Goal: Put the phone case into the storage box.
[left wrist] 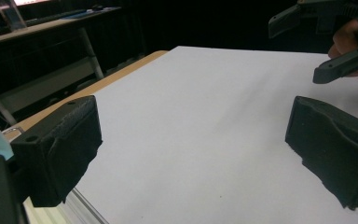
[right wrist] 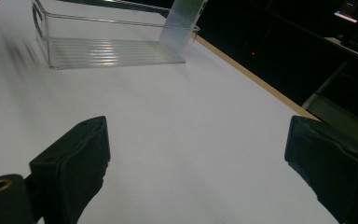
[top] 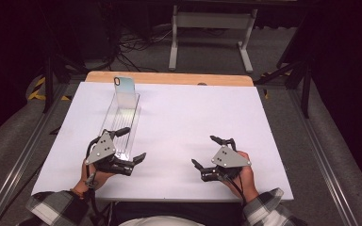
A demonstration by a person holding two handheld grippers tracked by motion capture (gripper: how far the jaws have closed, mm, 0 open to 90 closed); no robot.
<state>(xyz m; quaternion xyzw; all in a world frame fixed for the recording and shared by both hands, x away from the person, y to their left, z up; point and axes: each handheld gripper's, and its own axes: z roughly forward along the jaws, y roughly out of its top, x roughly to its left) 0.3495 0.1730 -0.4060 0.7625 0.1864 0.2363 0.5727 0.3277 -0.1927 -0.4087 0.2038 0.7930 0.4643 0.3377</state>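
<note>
The left claw (top: 131,144) hangs over the near left part of the white surface (top: 184,122), its jaws spread wide with nothing between them. One jaw reaches over the near end of a clear plastic tray (top: 122,117), the other points off to the right of that tray. In the left gripper view the same claw (left wrist: 191,149) frames bare white sheet, and a corner of the tray's rim (left wrist: 81,205) shows just under its left jaw, close beside it; whether jaw and rim touch cannot be told.

The tray is long and narrow and runs away from the left claw toward the far edge of the surface. At its far end a pale, translucent card with a small oval hole (top: 123,84) stands upright, well beyond the claw.

Further right, the right claw (top: 210,151) is held low over the near right part of the surface, jaws likewise wide apart and gripping nothing. It is well apart from the tray. In the right gripper view this claw (right wrist: 196,163) looks across empty sheet, with the tray (right wrist: 107,49) and the leaning card (right wrist: 184,21) far ahead of it, toward its left jaw.
</note>
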